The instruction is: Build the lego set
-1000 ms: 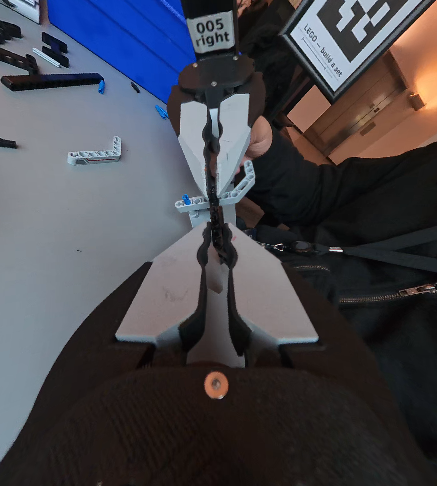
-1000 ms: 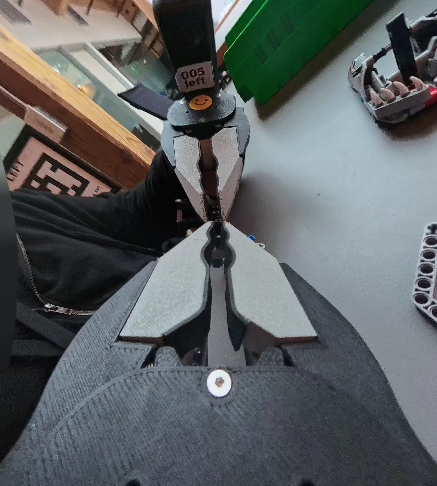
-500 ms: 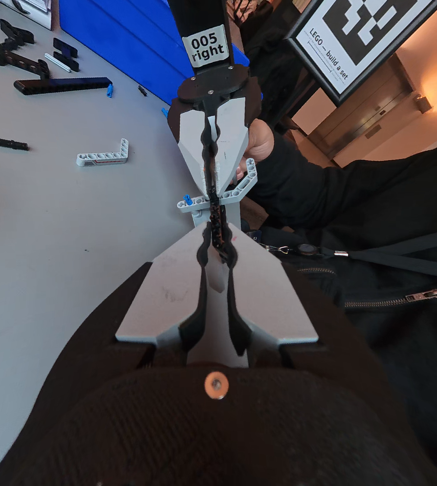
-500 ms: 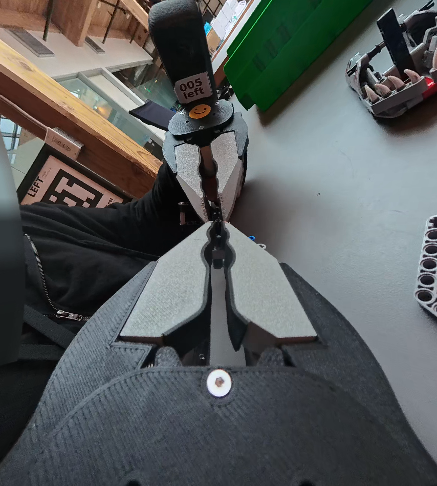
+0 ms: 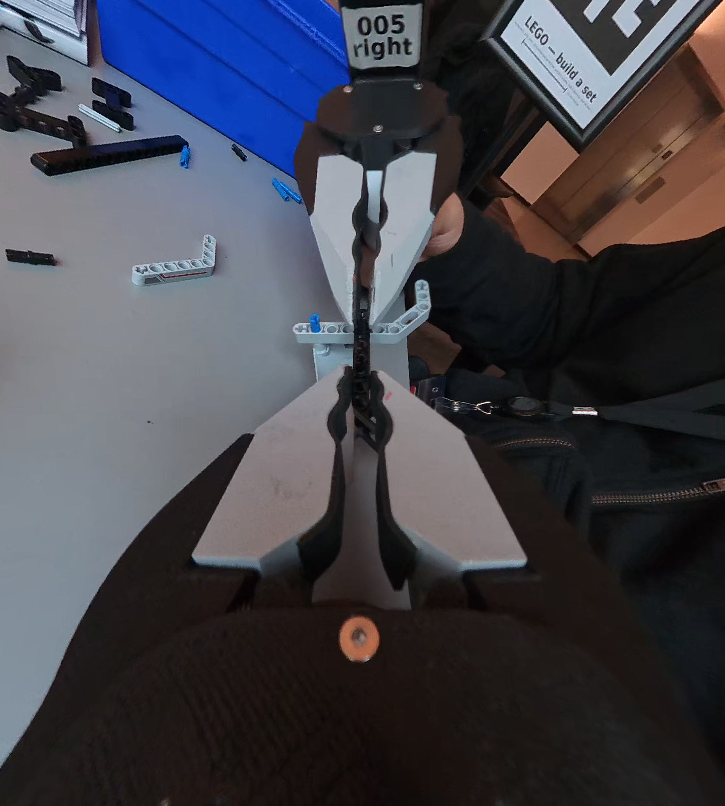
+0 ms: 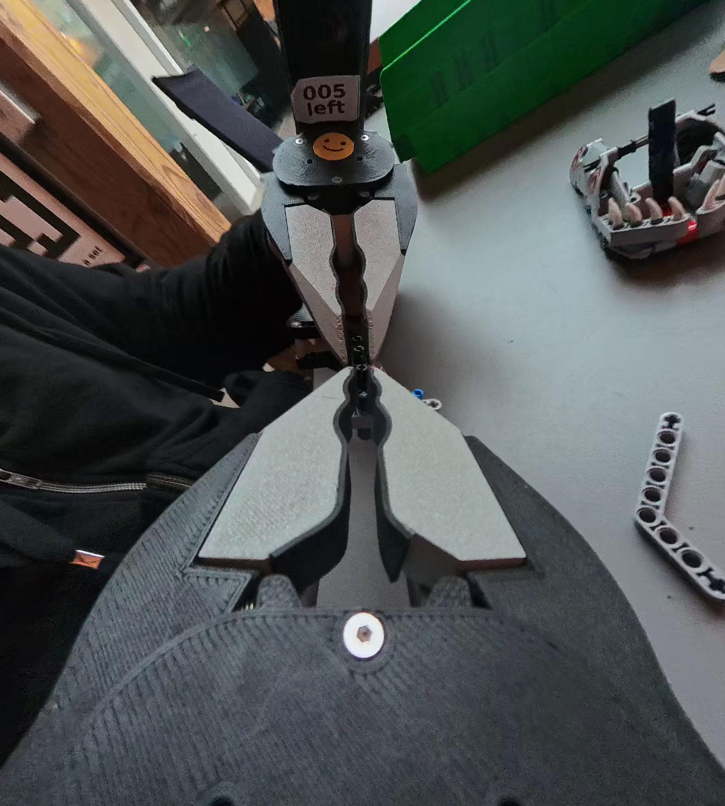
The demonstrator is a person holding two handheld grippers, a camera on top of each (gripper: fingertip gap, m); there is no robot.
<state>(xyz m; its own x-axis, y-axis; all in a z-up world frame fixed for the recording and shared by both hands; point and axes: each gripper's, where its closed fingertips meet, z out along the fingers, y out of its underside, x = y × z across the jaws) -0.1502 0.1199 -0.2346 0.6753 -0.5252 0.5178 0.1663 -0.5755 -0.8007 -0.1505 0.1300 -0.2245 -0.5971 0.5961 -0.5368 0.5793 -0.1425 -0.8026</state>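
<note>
My left gripper (image 5: 358, 376) and my right gripper (image 6: 360, 374) meet tip to tip above the table's near edge. Both are shut on the same thin black beam (image 5: 361, 349), one at each end. The beam also shows in the right wrist view (image 6: 360, 386). A light grey bent beam (image 5: 330, 328) with a blue pin (image 5: 315, 320) crosses the black beam, and a grey panel (image 5: 330, 360) hangs below it. The right gripper (image 5: 363, 320) faces me in the left wrist view. The left gripper (image 6: 357, 349) faces me in the right wrist view.
On the grey table lie a grey L-beam (image 5: 173, 268), a long black beam (image 5: 108, 155), black parts (image 5: 34, 113), blue pins (image 5: 284, 189) and a blue bin (image 5: 221, 56). A green bin (image 6: 504, 74), a part-built grey model (image 6: 666, 196) and a grey bent beam (image 6: 670, 510) lie on the right. A person's black jacket (image 5: 613, 436) is close. The grippers are tip to tip, or close to it.
Both grippers stay shut on the black beam, tip to tip. The pair has tilted and shifted a little, so the table parts have slid in both views.
</note>
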